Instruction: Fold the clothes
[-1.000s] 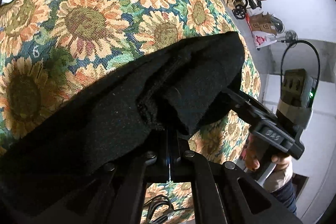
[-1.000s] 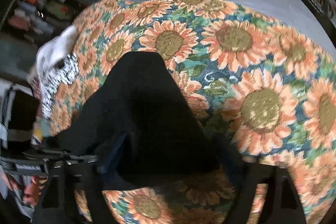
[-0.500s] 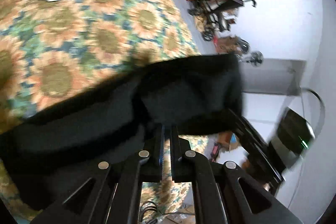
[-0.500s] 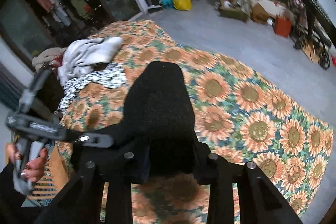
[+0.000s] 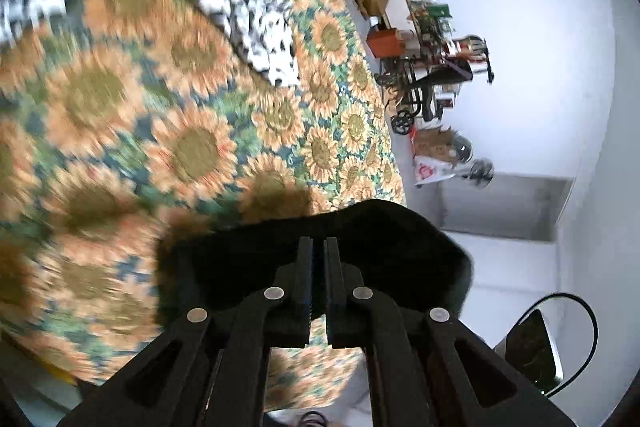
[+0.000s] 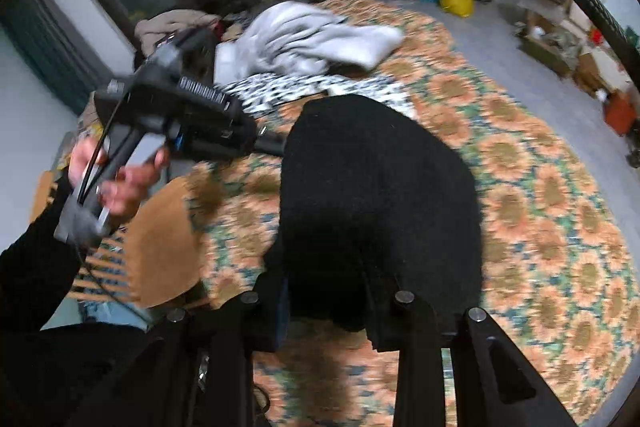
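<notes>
Both grippers clamped a black garment (image 6: 376, 195) above the sunflower bedspread (image 6: 540, 195).
Left gripper (image 5: 316, 247) pinched thin; right gripper (image 6: 332, 291) had just narrowed around a thick fold.

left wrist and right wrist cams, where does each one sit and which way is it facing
Left wrist: sits on the left gripper, looking along its shut fingers over the black garment and the sunflower bedspread, toward a cluttered white wall; no hand shows.
Right wrist: sits on the right gripper, tilted down at the same garment between its fingers, facing a wardrobe; it shows the person's left hand and dark sleeve.
Shared: the garment, the bedspread, the black-and-white patterned cloth.
</notes>
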